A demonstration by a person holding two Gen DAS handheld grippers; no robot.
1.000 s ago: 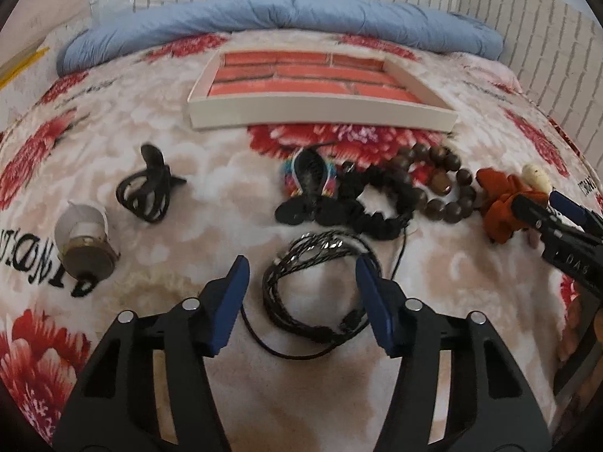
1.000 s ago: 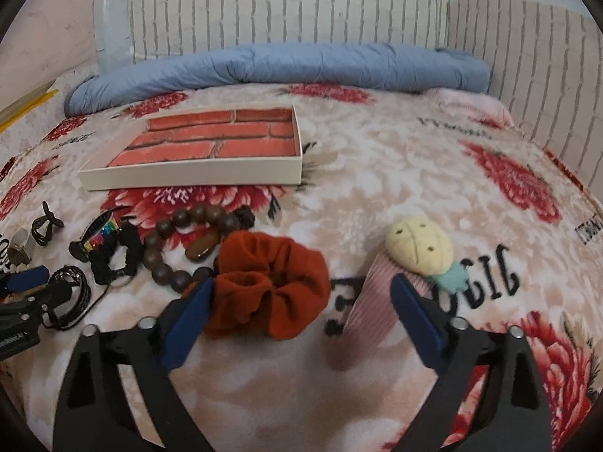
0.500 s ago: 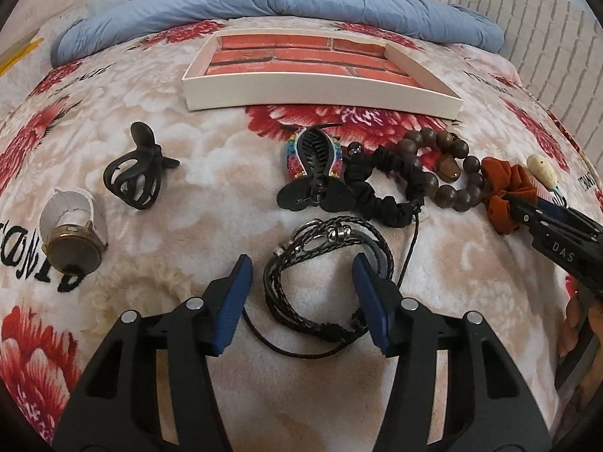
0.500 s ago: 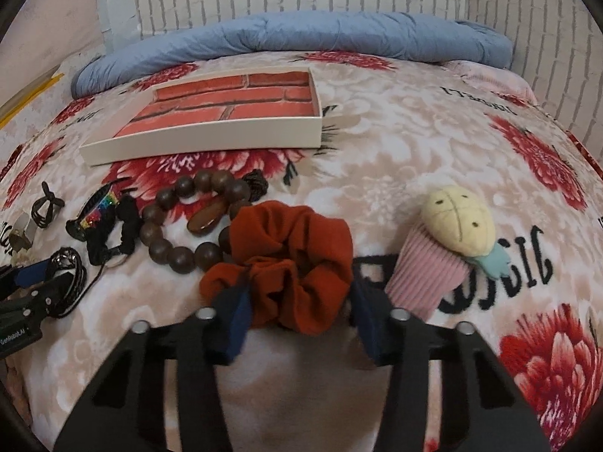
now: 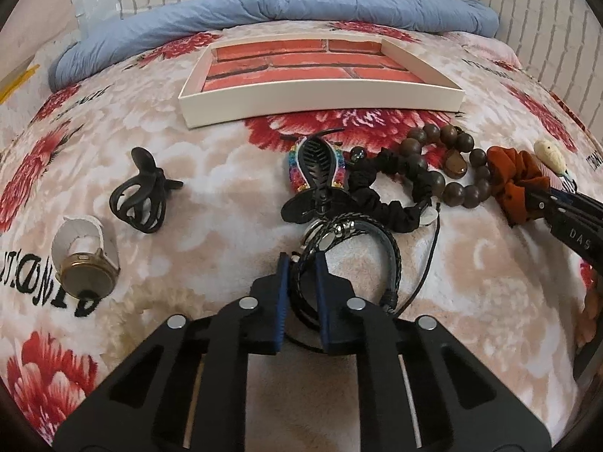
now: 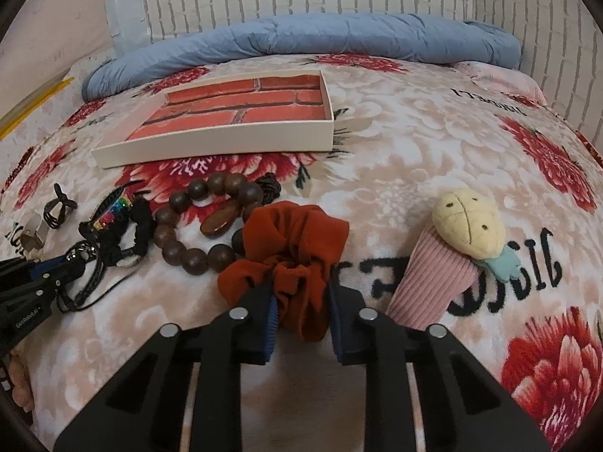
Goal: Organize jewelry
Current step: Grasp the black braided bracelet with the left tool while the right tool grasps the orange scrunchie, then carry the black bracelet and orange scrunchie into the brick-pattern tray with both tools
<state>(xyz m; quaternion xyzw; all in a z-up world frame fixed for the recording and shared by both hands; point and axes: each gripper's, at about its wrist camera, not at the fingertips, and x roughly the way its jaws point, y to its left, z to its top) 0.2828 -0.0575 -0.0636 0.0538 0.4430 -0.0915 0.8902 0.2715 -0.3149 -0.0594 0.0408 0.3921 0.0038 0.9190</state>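
My left gripper [image 5: 302,263] is shut on the near side of a black braided leather bracelet [image 5: 380,248], raised off the blanket. My right gripper [image 6: 303,301] is shut on a rust-orange scrunchie [image 6: 290,241]; it also shows in the left wrist view [image 5: 516,180]. A shallow white box with a red brick-pattern floor [image 5: 320,101] lies beyond, also in the right wrist view [image 6: 211,147]. Between lie a wooden bead bracelet [image 6: 188,233], a black scrunchie [image 5: 392,203], a rainbow-edged black hair clip [image 5: 316,165], a black claw clip [image 5: 141,196] and a gold watch [image 5: 84,275].
Everything lies on a floral fleece blanket [image 5: 226,203] on a bed. A pink corduroy scrunchie with a yellow plush head [image 6: 459,252] lies right of my right gripper. A rolled blue quilt [image 6: 301,41] runs along the back by a brick-pattern wall.
Both grippers moved forward and closed: the left onto the braided bracelet and lifted its near side, the right onto the orange scrunchie.
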